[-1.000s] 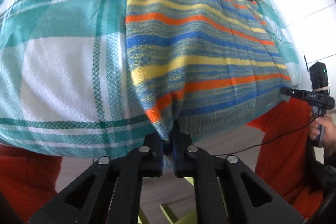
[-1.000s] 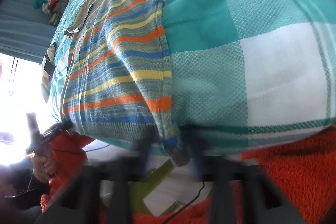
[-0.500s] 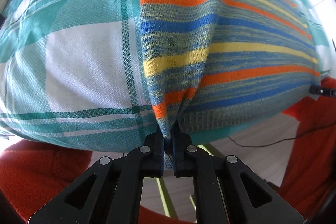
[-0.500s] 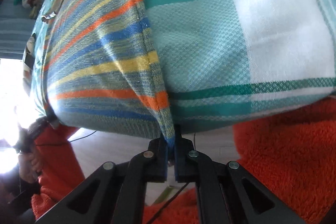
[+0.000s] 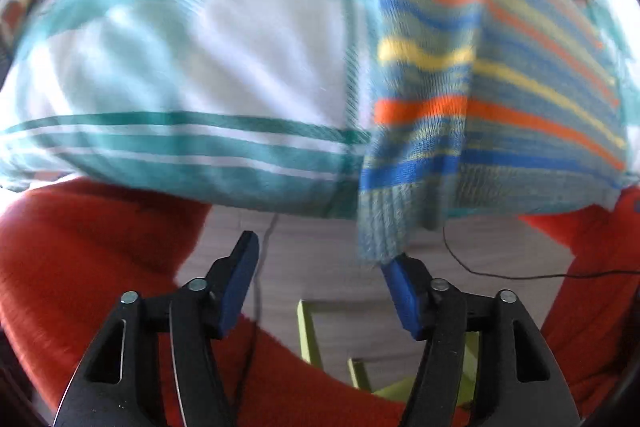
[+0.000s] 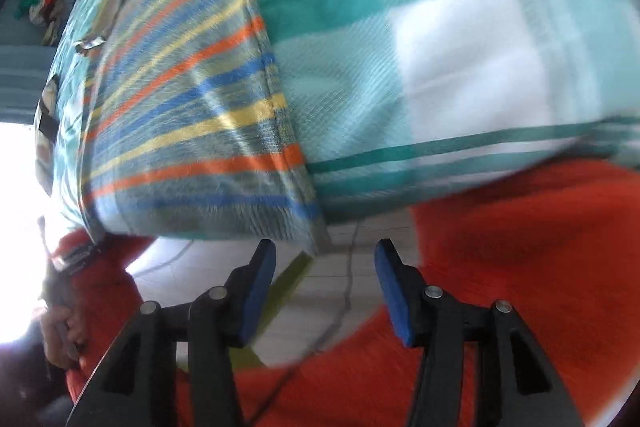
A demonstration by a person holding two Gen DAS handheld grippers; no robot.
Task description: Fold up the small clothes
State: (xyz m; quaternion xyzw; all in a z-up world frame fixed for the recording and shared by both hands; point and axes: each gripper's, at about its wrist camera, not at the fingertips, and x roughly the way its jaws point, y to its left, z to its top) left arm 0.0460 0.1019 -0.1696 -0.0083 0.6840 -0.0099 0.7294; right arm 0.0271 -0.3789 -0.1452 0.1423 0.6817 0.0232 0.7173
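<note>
The striped sweater (image 5: 500, 99) is a knit, ribbed at its hem. The checked cloth (image 5: 200, 67) under it looks woven and matt (blur softens the texture). The gripper pads (image 6: 260, 291) seem rubbery blue on matt black plastic, with bright metal screws.

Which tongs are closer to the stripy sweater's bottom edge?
Left. The left tongs are open with one pad touching the sweater hem. The right tongs are open just below its corner, apart.

My small knit sweater (image 5: 480, 75) in orange, yellow and blue stripes with a grey-blue ribbed hem, teal-and-white plaid cloth (image 5: 192, 67), my orange-red fleece sleeves (image 6: 540, 267), black hand-held gripper (image 5: 320, 275) with blue pads (image 5: 236, 287).
</note>
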